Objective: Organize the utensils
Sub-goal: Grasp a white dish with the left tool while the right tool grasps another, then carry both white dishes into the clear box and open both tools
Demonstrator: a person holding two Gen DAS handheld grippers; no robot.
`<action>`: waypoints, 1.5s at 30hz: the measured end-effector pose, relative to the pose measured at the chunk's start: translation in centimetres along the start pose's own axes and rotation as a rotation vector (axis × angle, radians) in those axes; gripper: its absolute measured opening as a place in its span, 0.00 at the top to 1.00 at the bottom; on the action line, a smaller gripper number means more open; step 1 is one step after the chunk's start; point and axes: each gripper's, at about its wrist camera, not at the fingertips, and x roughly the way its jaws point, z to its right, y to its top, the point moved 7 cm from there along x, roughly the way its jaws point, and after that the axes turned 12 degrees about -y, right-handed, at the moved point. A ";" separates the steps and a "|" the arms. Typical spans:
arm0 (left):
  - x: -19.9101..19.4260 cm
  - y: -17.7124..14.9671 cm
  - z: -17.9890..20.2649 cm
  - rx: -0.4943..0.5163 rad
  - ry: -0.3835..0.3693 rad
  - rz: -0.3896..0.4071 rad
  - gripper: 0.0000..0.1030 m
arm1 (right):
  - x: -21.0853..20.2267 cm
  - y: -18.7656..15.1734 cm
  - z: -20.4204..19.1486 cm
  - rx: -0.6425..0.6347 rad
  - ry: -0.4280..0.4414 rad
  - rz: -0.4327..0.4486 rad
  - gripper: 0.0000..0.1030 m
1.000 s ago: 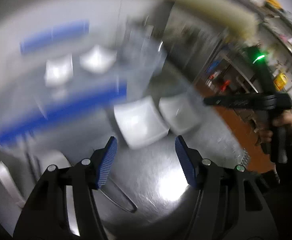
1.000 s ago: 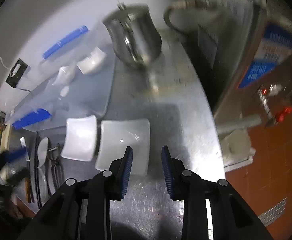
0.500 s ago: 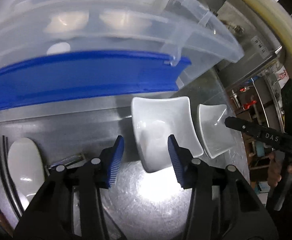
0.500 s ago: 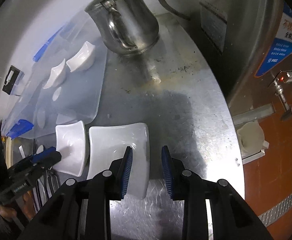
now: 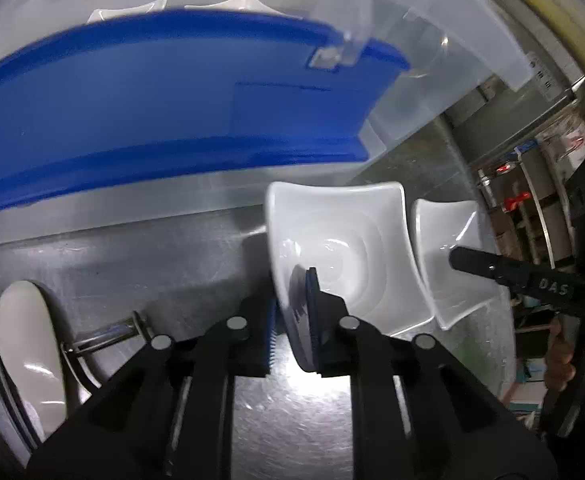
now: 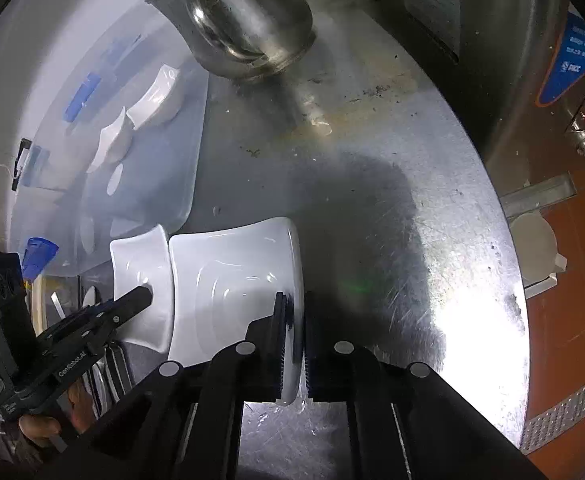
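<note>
Left gripper [image 5: 292, 312] jaws just closed on smaller dish [image 5: 340, 256] rim; right gripper [image 6: 294, 344] jaws just closed on larger dish [image 6: 228, 284] rim; thin glazed edge-holds may slip, dishes touching could knock on lift from tabletop [image 6: 372, 208]

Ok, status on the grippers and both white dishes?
Left gripper: jaws just closed on left dish rim. Right gripper: jaws just closed on right dish rim. Clear bin close behind.

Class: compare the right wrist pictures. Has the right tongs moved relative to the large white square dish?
Yes. The right tongs has come down toward the large white square dish, its jaws just closing onto the dish's right rim.
</note>
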 end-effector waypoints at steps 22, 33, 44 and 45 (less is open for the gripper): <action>-14.5 2.2 1.7 -0.025 -0.239 0.172 0.95 | -15.0 3.1 -5.4 -0.039 0.376 0.161 0.93; -12.8 16.8 -9.9 -0.140 -0.029 0.173 0.95 | -6.2 17.0 -17.4 -0.125 -0.016 0.133 0.93; -3.9 19.3 -15.1 -0.280 -0.046 -0.053 0.94 | 0.6 20.0 -19.6 -0.272 -0.380 0.111 0.93; -3.8 19.5 -15.0 -0.263 -0.016 -0.049 0.94 | 1.1 20.1 -19.6 -0.285 -0.407 0.111 0.93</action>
